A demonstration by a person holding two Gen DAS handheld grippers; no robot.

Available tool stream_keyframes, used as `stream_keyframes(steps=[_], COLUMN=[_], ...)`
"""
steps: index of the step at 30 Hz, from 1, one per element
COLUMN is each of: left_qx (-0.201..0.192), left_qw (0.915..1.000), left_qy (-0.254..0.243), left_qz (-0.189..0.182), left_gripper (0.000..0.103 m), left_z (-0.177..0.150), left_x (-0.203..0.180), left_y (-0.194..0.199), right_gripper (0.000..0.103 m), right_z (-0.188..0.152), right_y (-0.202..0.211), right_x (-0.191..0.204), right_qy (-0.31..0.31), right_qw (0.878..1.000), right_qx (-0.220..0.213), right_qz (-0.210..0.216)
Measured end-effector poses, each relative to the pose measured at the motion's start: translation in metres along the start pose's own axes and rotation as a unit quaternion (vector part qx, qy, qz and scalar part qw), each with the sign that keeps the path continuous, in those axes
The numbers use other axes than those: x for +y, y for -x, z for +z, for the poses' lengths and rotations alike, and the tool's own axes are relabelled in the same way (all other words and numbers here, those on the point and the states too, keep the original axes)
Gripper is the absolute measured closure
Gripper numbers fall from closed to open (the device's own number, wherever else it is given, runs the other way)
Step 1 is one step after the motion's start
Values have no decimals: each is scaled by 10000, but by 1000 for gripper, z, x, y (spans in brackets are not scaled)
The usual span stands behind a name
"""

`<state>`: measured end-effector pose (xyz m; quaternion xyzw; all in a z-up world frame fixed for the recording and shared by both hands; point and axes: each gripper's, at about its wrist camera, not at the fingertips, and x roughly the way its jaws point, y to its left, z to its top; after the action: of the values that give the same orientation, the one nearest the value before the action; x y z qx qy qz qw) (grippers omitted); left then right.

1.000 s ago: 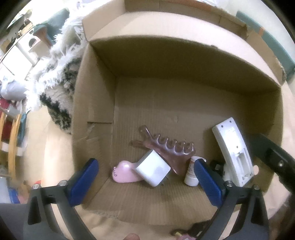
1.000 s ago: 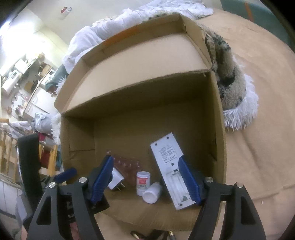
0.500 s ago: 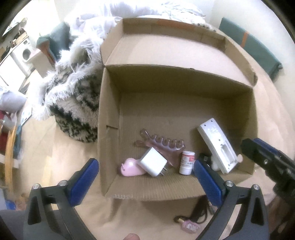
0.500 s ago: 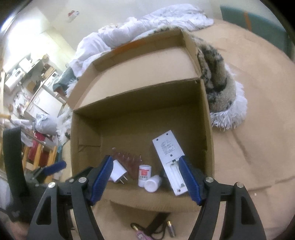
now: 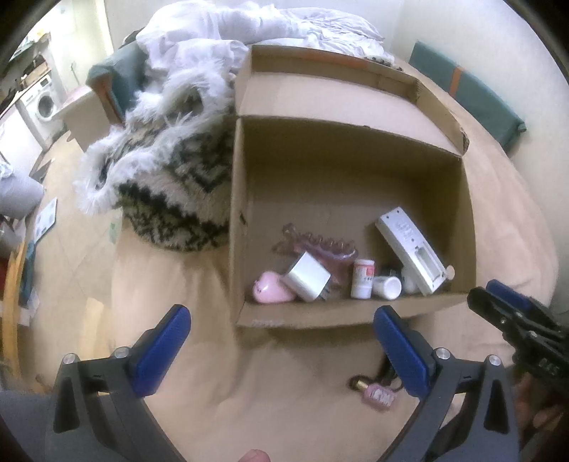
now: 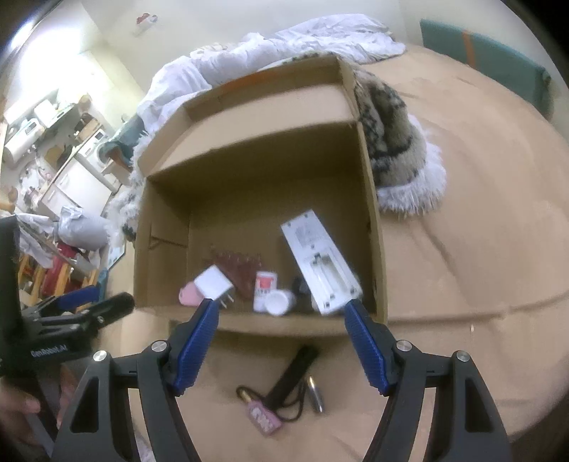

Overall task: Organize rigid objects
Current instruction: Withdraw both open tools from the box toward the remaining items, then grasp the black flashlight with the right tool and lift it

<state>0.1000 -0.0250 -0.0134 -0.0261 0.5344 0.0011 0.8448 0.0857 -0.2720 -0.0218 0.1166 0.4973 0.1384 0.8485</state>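
An open cardboard box [image 5: 348, 316] [image 6: 256, 325] sits on the tan bed cover. Inside lie a white remote [image 5: 412, 252] [image 6: 320, 263], a white charger [image 5: 307, 277] [image 6: 213, 284], a reddish hair claw [image 5: 320, 247], a pink piece [image 5: 270, 292] and two small white bottles [image 5: 362, 273] [image 6: 281, 302]. In front of the box lie a pink tag with a gold end [image 6: 263, 417] [image 5: 378, 394], a black bar [image 6: 295, 369] and a silver battery [image 6: 314, 392]. My left gripper [image 5: 281, 334] and right gripper [image 6: 281, 309] hover before the box, both open and holding nothing.
A fluffy black-and-white blanket [image 5: 167, 177] [image 6: 394, 142] presses against the box's side. A white duvet [image 5: 249, 32] is heaped behind it. A green cushion [image 5: 473, 96] lies at the far bed edge. Cluttered room furniture shows at the left.
Both grippers have drawn back and upward from the box, which now looks smaller. The small items on the bed in front of it have come into view. Jaws unchanged.
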Motion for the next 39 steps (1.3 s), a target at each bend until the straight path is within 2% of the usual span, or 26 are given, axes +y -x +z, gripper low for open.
stream_keyframes(steps=[10,18,32,39], left_qx=[-39,82,7,85], left_qw=[9998,9995,9996,9994], left_qy=[155,278,236,332], left_qz=[-111,-128,-184,-85], left_gripper=[0,0,0,0], left_z=[-27,-49,-46,-46], left_x=[24,39,33,38], left_y=[8,-9,-8,-10], right_gripper=[26,26,26,26], right_z=[-34,-52,-56,-53], right_y=[4,-3,-26,-37], right_x=[-4,-6,-22,-37], right_qy=[-218,-301,-648,-987], right_qw=[9994,9982,9949,9911], right_qx=[269,470,703,885], right_qz=[-87,-204,-322,-135])
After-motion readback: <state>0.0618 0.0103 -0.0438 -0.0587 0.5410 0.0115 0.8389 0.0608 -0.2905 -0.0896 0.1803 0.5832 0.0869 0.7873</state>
